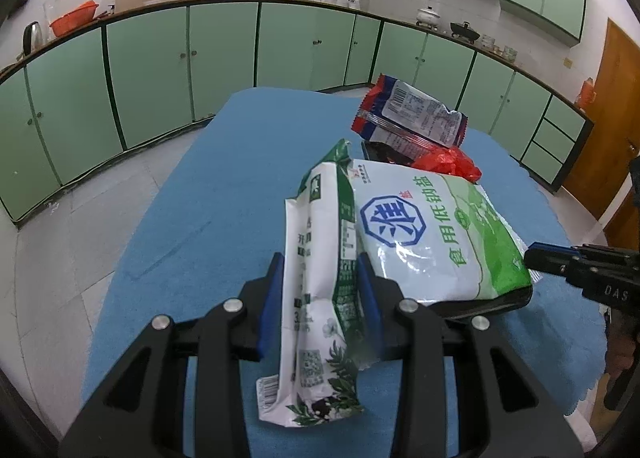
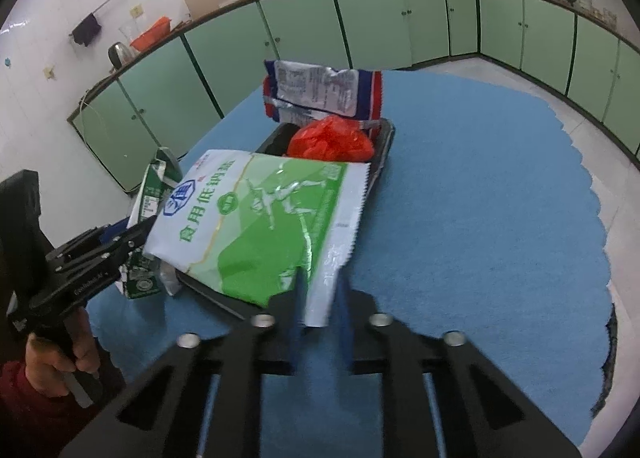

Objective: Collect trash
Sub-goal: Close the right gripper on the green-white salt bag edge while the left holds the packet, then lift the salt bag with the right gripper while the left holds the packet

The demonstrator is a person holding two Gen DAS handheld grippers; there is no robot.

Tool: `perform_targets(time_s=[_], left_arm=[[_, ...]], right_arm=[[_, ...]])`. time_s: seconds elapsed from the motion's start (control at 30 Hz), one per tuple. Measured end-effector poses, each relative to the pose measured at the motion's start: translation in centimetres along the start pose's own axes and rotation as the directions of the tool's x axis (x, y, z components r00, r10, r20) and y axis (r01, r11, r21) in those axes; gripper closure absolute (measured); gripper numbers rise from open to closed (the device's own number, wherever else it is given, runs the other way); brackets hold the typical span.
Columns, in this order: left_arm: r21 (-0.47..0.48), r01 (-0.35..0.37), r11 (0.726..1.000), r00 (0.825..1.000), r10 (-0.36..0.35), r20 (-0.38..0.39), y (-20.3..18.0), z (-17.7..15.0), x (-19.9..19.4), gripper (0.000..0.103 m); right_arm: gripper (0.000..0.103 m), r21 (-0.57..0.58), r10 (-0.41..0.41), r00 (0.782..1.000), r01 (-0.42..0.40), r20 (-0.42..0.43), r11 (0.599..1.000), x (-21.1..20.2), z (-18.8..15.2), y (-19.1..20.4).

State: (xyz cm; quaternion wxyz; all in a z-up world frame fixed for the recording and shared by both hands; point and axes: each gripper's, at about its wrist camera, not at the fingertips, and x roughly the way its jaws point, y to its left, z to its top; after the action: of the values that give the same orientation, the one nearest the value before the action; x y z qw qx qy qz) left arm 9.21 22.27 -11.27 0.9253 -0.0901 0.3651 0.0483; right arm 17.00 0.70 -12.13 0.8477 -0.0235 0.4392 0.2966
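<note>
My left gripper (image 1: pixel 322 278) is shut on a crumpled green-and-white carton (image 1: pixel 320 290) and holds it upright beside the black tray (image 1: pixel 488 304). It also shows in the right wrist view (image 2: pixel 150 202). My right gripper (image 2: pixel 320 290) is shut on the corner of a green-and-white salt bag (image 2: pixel 264 222) that lies over the tray (image 2: pixel 384 154). In the left wrist view the bag (image 1: pixel 432 230) covers the tray's near end. A red plastic bag (image 2: pixel 332 140) and a red, white and blue wrapper (image 2: pixel 320 92) lie in the tray's far end.
The tray stands on a table under a blue cloth (image 2: pixel 480 198). Green kitchen cabinets (image 1: pixel 160 70) run along the walls behind. A brown door (image 1: pixel 608 118) is at the right. The person's hand (image 2: pixel 52 354) holds the left gripper's handle.
</note>
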Motion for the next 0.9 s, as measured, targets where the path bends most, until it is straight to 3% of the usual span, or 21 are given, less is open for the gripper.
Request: perform_targets(time_s=[0.13,0.17,0.2,0.23,0.43,0.6,0.73,0.9], left_arm=[[0.017,-0.007,1.0,1.0,0.007,0.002,-0.5,0.0,0.0,0.068],[0.027,-0.011,1.0,1.0,0.01,0.002,-0.8,-0.1,0.1,0.068],[0.039,-0.013,0.999,1.0,0.013,0.001,-1.1,-0.2,0.1,0.068],[0.046,-0.012,0.999,1.0,0.012,0.001,-1.3,-0.2,0.2,0.068],[0.061,-0.006,0.998,1.0,0.007,-0.006,-1.5,-0.1,0.4,0.068],[0.05,-0.007,0.999,1.0,0.007,-0.01,-1.3,0.0,0.7,0.068],[0.037,-0.01,0.999,1.0,0.011,-0.015,-1.1,0.1,0.8,0.068],[0.051,-0.006,0.999,1.0,0.006,-0.001,-1.6,0.1,0.2,0.068]], right_arm=[[0.089,0.006,-0.015,1.0,0.015,-0.005,1.0,-0.4,0.1,-0.6],[0.085,0.013,-0.017,1.0,0.017,-0.007,1.0,-0.5,0.0,-0.6],[0.07,0.019,-0.016,1.0,0.016,-0.008,1.0,-0.5,0.1,-0.7],[0.064,0.028,-0.017,1.0,0.017,-0.003,0.999,-0.7,0.0,-0.7],[0.064,0.093,0.03,0.999,-0.027,-0.035,0.995,0.1,-0.1,-1.5],[0.077,0.105,0.074,0.997,-0.07,-0.038,0.992,0.4,-0.1,-1.6],[0.099,0.077,0.05,0.999,-0.049,-0.01,0.996,-0.3,0.0,-1.5],[0.102,0.046,-0.009,0.999,0.007,0.034,0.999,-1.5,0.2,-1.4]])
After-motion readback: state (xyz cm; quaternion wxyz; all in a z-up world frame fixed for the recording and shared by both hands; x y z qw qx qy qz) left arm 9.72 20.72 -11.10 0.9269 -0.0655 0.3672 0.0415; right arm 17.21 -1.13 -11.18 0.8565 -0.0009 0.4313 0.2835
